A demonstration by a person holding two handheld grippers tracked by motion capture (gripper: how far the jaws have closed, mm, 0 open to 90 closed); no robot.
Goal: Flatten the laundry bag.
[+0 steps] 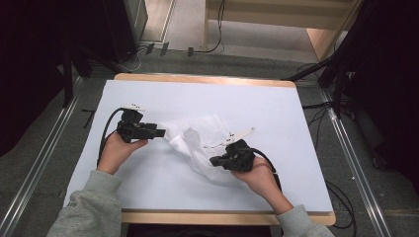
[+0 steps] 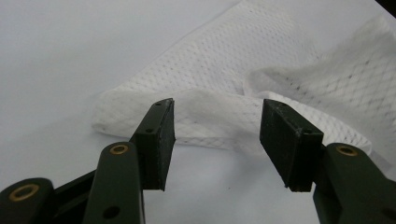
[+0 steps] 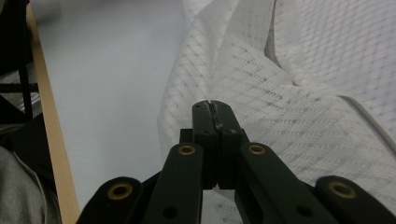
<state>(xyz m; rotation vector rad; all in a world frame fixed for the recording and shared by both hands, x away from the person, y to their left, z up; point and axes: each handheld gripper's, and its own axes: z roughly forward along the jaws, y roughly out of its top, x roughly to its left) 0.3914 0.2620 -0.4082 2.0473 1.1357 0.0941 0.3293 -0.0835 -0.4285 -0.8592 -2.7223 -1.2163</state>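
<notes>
White mesh cloth (image 1: 200, 143) lies crumpled near the middle of the surface (image 1: 163, 182), which is covered in pale blue. Weave is perforated with small dark dots; a corded hem runs along one fold in the right gripper view.

Left gripper (image 1: 159, 133) sits just beside the cloth's left edge, level with the surface and pointing at it. Jaws stand wide, pads bare; a rolled fold of the cloth (image 2: 219, 119) lies just beyond the tips, not pinched.

Right gripper (image 1: 215, 161) is at the cloth's near right part, over the fabric. Jaws are pressed together, pad on pad (image 3: 214, 116); whether any fabric is nipped between them cannot be told.

Grey sleeves (image 1: 91, 207) enter from the surface's near edge.
</notes>
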